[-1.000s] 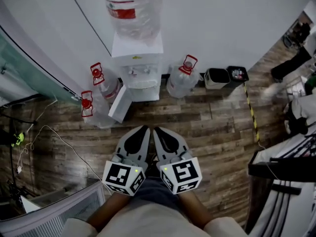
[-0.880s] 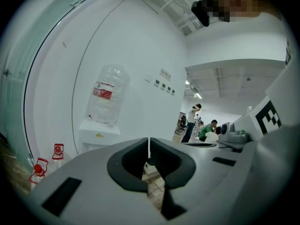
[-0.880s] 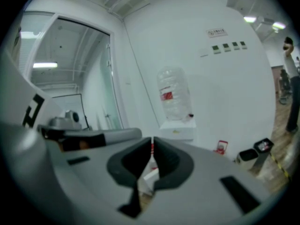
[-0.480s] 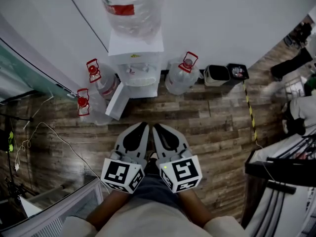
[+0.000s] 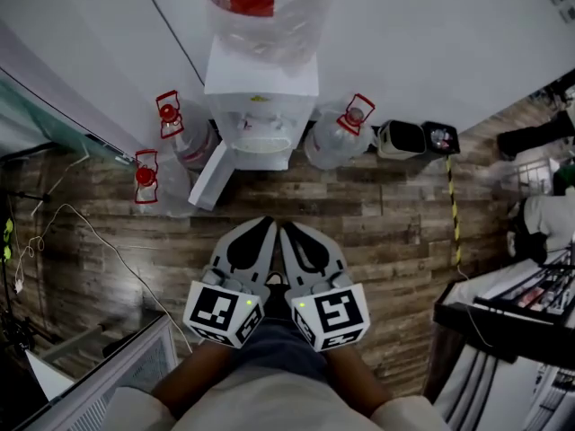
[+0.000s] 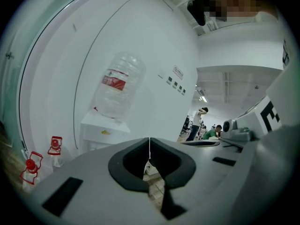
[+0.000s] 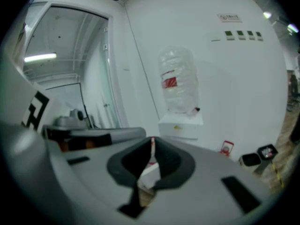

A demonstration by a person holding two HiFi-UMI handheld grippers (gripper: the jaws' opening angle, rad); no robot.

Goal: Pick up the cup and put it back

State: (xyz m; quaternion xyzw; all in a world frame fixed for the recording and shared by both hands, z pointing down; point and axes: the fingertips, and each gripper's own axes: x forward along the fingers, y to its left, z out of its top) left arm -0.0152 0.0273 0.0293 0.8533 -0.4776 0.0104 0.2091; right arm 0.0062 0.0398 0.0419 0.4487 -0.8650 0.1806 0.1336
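No cup shows in any view. My left gripper (image 5: pixel 266 224) and right gripper (image 5: pixel 284 228) are held side by side low in the head view, tips pointing at a white water dispenser (image 5: pixel 260 106). Both are shut with nothing between the jaws. In the left gripper view the left gripper (image 6: pixel 149 140) has its jaws meeting along a thin line, and the dispenser (image 6: pixel 101 130) stands ahead at the left. The right gripper (image 7: pixel 152 140) looks the same in its own view, with the dispenser (image 7: pixel 180 125) straight ahead. A big clear bottle (image 5: pixel 269 7) sits upside down on top of the dispenser.
Spare water bottles with red handles (image 5: pixel 337 137) (image 5: pixel 190 142) (image 5: pixel 157 185) flank the dispenser on the wood floor. The dispenser's lower door (image 5: pixel 216 176) hangs open. Two small bins (image 5: pixel 400 139) (image 5: pixel 440 137) stand at the wall. Cables (image 5: pixel 54 232) lie at left, a desk (image 5: pixel 503 312) at right.
The head view has drawn closer to the dispenser, which now looks larger and sits a little further right. Both grippers stay shut, side by side.
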